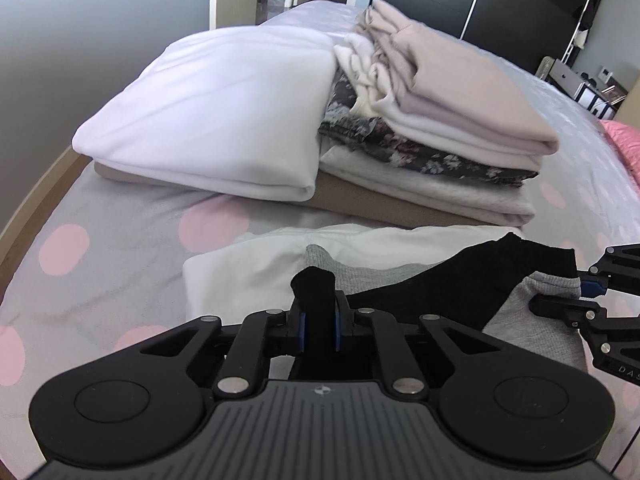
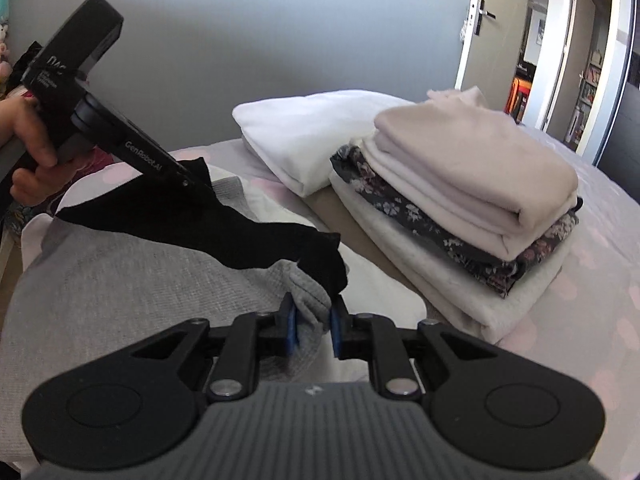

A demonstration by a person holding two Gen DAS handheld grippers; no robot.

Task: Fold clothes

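Note:
A black sock (image 1: 460,280) is stretched between both grippers above a grey knit garment (image 2: 120,280), which lies on a white garment (image 1: 248,264). My left gripper (image 1: 319,308) is shut on one end of the sock, and black cloth pokes out past its blue pads. In the right wrist view the left gripper (image 2: 196,184) comes in from the upper left, held by a hand (image 2: 32,140). My right gripper (image 2: 314,316) pinches a bunched fold of the grey garment, with the sock's other end (image 2: 320,264) at its right pad. The right gripper (image 1: 576,292) also shows at the right edge of the left wrist view.
Behind the garments stand a folded white pile (image 1: 224,112) and a stack of folded beige, floral and cream clothes (image 1: 440,128). All lie on a bed with a grey, pink-dotted sheet (image 1: 100,248). A grey wall and an open doorway (image 2: 560,40) lie beyond.

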